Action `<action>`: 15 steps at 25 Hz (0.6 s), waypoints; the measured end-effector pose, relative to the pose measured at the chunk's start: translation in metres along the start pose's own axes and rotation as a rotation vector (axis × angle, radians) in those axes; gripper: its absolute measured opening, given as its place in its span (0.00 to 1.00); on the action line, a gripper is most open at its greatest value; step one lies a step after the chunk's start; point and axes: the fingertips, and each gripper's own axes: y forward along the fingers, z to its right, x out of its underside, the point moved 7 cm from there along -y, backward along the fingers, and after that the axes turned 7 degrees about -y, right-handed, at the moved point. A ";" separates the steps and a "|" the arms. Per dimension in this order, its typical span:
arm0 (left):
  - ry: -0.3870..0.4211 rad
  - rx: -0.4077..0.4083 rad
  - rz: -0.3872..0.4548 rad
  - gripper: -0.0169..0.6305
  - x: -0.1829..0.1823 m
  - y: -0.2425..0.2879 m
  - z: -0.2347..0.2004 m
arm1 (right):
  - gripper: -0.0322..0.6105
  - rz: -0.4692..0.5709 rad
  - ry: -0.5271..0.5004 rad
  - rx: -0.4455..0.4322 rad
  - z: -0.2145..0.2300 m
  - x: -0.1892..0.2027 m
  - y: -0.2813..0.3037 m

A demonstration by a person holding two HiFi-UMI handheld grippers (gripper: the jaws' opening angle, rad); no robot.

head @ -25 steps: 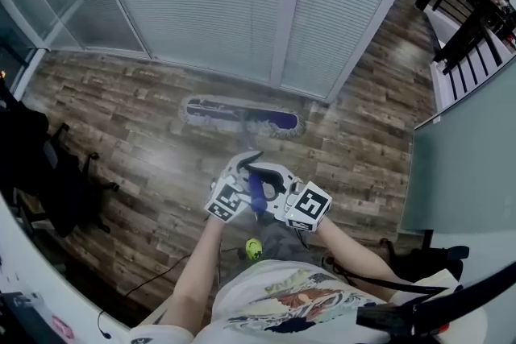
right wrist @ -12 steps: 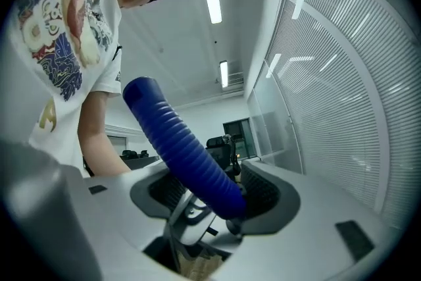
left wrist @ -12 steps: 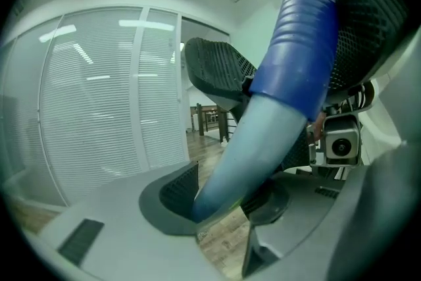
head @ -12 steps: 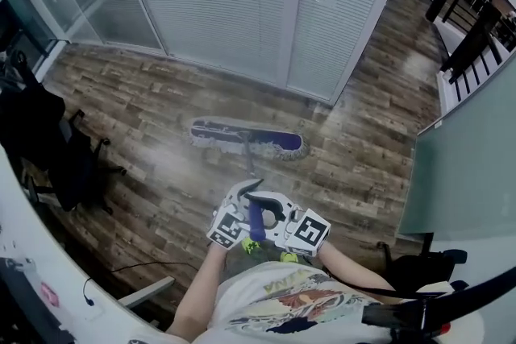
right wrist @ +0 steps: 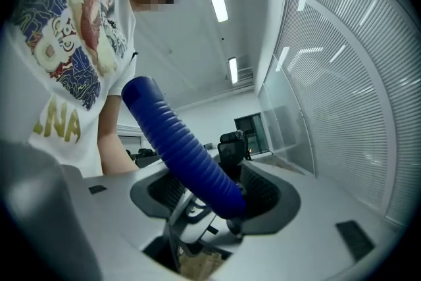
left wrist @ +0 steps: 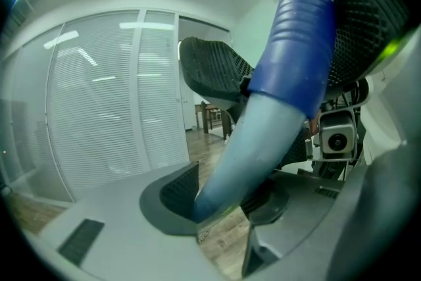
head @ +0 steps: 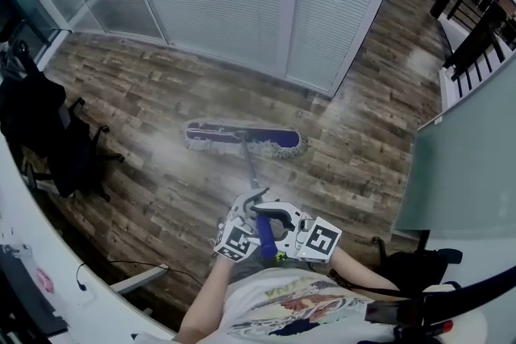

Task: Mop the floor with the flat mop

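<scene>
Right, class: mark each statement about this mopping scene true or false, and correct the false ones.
1. The mop head lies on the wooden floor. True.
2. The right gripper is open and clear of the handle. False: it is shut on the handle.
3. The left gripper is shut on the handle. True.
4. The mop head touches the chair. False: the chair stands apart from it, at the left.
5. The handle's top end is blue. True.
</scene>
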 end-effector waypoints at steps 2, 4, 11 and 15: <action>0.008 0.019 -0.002 0.23 0.001 0.000 -0.007 | 0.43 -0.009 0.003 -0.016 0.005 0.002 0.005; 0.014 0.044 0.000 0.23 0.002 -0.002 -0.018 | 0.44 -0.018 -0.011 -0.043 0.011 0.003 0.016; 0.035 0.092 0.014 0.23 0.005 -0.020 -0.069 | 0.43 -0.066 -0.057 -0.068 0.033 0.002 0.066; 0.039 0.111 0.019 0.23 0.011 -0.020 -0.107 | 0.43 -0.050 -0.049 -0.022 0.055 0.008 0.095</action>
